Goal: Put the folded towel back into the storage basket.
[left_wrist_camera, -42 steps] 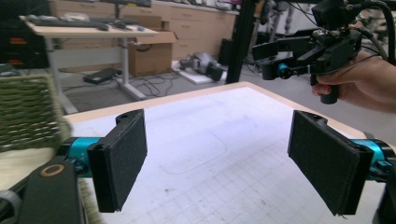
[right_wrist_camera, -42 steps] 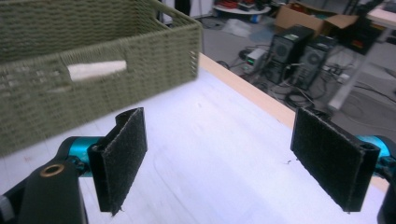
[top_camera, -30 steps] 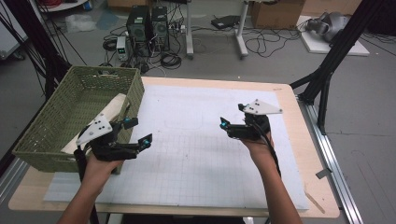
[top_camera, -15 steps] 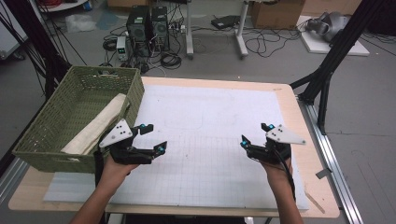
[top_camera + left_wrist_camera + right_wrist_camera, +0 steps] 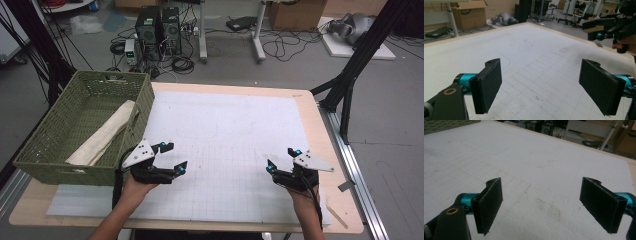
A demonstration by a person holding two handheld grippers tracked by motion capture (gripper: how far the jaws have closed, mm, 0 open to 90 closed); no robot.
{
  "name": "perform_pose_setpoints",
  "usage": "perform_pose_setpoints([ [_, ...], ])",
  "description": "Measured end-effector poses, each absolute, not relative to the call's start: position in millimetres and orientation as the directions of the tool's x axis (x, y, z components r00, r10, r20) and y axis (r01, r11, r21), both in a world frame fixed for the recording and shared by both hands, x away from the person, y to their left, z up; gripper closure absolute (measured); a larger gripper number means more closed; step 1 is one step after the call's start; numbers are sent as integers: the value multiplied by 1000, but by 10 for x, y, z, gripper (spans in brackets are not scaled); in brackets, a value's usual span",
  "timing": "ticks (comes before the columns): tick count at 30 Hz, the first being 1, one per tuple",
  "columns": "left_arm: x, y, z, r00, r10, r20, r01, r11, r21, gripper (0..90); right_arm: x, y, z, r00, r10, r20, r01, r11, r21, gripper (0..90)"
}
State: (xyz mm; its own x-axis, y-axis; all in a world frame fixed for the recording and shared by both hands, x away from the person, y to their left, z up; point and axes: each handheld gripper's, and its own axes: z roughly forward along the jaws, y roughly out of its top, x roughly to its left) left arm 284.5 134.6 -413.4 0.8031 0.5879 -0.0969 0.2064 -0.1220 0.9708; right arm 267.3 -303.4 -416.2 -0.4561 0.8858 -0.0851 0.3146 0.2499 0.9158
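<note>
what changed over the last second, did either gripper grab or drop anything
Both grippers drew back toward the person's edge of the table. The left gripper moved away from the green basket onto the white mat; the right gripper slid back and outward to the right. Both have jaws open and hold nothing. The rolled cloth lies in the basket as before, and the basket has not moved.
</note>
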Motion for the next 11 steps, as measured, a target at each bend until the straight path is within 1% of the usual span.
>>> perform_pose_setpoints([
  [5,2861,1342,-4238,800,589,-115,238,-136,962,189,2674,-3063,-4213,-447,890,-91,330,259,908,174],
  [11,2880,1365,-4252,790,601,-118,245,-133,960,189,2662,-3084,-4219,-441,894,-78,341,247,907,174],
])
